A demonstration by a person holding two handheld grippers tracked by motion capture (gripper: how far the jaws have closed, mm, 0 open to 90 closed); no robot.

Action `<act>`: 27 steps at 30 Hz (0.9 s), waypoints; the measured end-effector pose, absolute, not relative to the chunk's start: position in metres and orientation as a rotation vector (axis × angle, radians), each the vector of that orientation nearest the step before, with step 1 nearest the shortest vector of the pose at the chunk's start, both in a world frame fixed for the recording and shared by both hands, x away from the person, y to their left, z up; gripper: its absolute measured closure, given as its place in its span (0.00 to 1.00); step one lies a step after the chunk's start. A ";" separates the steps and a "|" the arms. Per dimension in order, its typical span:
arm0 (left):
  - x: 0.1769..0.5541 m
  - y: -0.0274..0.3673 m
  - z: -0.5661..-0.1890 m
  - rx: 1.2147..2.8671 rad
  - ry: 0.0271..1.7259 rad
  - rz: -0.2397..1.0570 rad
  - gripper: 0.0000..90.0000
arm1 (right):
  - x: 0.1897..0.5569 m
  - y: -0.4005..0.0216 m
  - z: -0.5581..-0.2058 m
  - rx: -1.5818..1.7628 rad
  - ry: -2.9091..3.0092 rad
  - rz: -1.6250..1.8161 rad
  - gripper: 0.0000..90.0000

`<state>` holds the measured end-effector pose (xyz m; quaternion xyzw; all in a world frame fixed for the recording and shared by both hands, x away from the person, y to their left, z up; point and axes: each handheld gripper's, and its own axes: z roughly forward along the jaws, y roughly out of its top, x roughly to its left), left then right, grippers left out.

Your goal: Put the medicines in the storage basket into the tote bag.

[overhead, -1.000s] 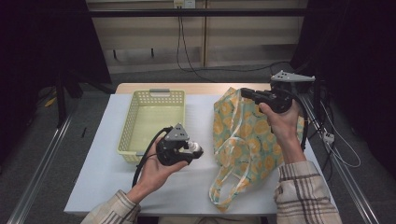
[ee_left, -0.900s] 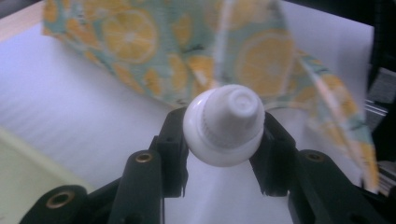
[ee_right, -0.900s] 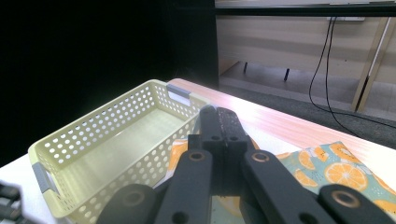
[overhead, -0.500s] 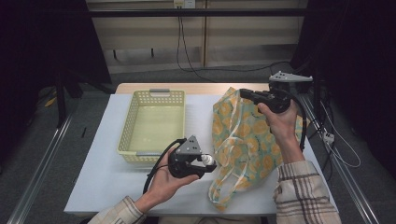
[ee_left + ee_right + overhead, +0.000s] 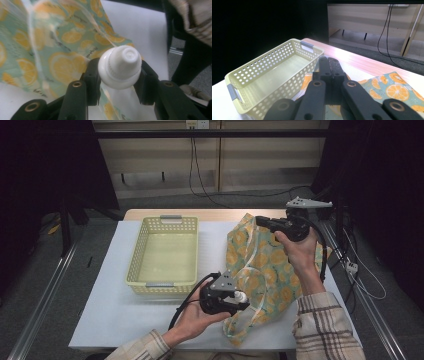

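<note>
A yellow perforated basket (image 5: 162, 255) stands empty at the left of the white table (image 5: 105, 315), nothing yet in it. Just beyond it, the left gripper (image 5: 239, 298) has its jaws part-way closed on a white capped tube (image 5: 120, 67), the pads pressing its sides just below the cap, which points straight out between them toward the orange-print bag (image 5: 260, 270). In the left gripper view the bag's patterned cloth lies directly ahead of and beneath the jaws, close against the tube's cap.

Farther right, the right gripper (image 5: 261, 221) has its jaws shut tight on the bag's upper edge (image 5: 372, 90), lifting that edge above the table; in the right gripper view the two black jaws meet with no gap, the printed fabric spreading out below and to their right, the basket beyond them to the left.

As a reading of the scene, the job stands midway: the bag is held up and the tube is gripped beside it. Whether the tube is going in or coming out cannot be told; either way it has yet to be set down, and the basket awaits its first item.
</note>
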<state>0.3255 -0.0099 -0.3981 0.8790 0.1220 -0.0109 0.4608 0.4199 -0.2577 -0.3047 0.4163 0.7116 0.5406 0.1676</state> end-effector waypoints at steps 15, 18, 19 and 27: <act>0.352 -0.038 -0.422 2.204 0.374 0.033 0.67 | 0.418 -0.258 -0.309 1.192 2.033 1.527 1.00; 0.357 -0.042 -0.424 2.219 0.392 0.081 0.67 | 0.418 -0.258 -0.310 1.194 2.036 1.525 1.00; 0.359 -0.043 -0.426 2.200 0.398 0.061 0.67 | 0.418 -0.259 -0.310 1.195 2.037 1.527 1.00; 0.368 -0.052 -0.426 2.227 0.400 0.122 0.67 | 0.417 -0.259 -0.312 1.195 2.040 1.530 1.00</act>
